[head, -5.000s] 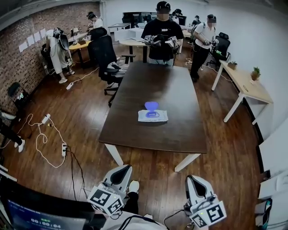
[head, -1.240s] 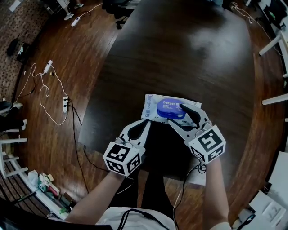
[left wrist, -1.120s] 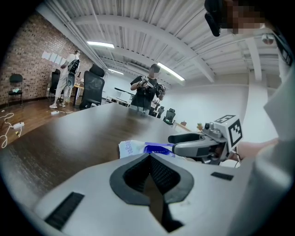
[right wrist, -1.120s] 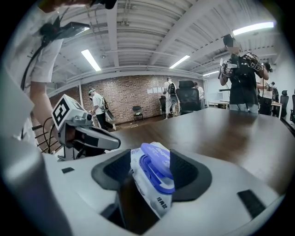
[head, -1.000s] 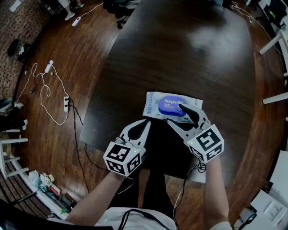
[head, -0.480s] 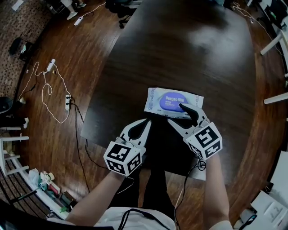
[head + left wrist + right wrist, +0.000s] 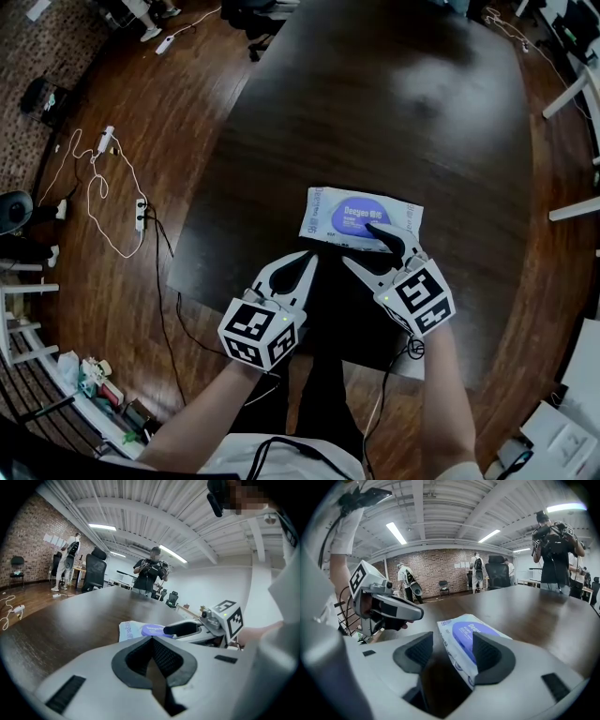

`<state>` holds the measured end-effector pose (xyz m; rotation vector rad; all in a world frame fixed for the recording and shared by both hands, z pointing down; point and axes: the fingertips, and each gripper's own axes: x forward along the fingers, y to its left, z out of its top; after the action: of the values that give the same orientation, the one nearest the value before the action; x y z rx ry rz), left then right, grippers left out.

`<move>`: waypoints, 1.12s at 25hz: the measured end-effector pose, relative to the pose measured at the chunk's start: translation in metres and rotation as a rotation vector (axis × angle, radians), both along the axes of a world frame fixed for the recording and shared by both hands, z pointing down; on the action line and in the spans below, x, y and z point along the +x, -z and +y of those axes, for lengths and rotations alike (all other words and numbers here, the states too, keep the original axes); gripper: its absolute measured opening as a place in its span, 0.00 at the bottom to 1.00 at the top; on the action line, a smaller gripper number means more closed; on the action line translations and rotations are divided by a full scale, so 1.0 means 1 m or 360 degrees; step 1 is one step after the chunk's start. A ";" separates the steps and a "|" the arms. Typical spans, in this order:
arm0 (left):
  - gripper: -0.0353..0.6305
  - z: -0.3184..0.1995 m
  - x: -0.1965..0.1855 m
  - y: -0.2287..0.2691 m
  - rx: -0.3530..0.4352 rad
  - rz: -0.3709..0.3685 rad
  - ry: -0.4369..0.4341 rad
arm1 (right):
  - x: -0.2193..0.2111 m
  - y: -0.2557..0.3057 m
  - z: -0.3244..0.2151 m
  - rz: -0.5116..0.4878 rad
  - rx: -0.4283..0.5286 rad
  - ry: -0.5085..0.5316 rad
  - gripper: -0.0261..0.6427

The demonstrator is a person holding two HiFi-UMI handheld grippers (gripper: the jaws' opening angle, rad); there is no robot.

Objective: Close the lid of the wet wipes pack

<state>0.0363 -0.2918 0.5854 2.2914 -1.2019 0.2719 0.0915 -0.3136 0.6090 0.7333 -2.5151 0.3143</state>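
Observation:
The wet wipes pack (image 7: 361,217) lies flat on the dark table (image 7: 375,103), white with a blue oval lid that lies down flat on top. My right gripper (image 7: 364,246) stands open at the pack's near edge, and one finger (image 7: 382,232) reaches over the lid's near end. In the right gripper view the pack (image 7: 468,633) lies against the right finger, with its near corner between the jaws of the right gripper (image 7: 452,651). My left gripper (image 7: 307,259) is shut and holds nothing, just short of the pack's near left corner. The left gripper view shows this gripper (image 7: 152,645) and the pack (image 7: 139,630) beyond.
The table's near edge (image 7: 281,309) runs under both grippers. A person (image 7: 151,573) holding grippers stands at the table's far end. Office chairs (image 7: 93,571) and other people stand by the brick wall. Cables and a power strip (image 7: 138,216) lie on the wooden floor at the left.
Five seconds ago I stood away from the table and the lid stood up open. Now it lies flat. Over the last second my right gripper drifted slightly left, and the left stayed put.

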 end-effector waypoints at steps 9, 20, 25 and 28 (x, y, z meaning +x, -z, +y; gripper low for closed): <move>0.05 0.001 -0.001 0.006 0.0006 0.0031 -0.0014 | -0.009 -0.021 0.003 0.0233 -0.0059 0.0052 0.42; 0.05 0.009 -0.022 0.061 0.0098 0.0090 -0.0056 | 0.006 0.019 0.012 0.0055 -0.0033 -0.0357 0.42; 0.05 0.011 -0.021 0.120 0.0246 0.0144 -0.0122 | 0.035 0.121 0.033 -0.0278 0.0165 -0.0743 0.41; 0.05 0.017 -0.021 0.158 0.0347 0.0180 -0.0184 | 0.046 0.173 0.056 -0.0384 0.0272 -0.0879 0.29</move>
<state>0.0155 -0.2745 0.4270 2.5315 -1.0897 0.0532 0.1371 -0.2577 0.4357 1.5440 -2.5358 0.3952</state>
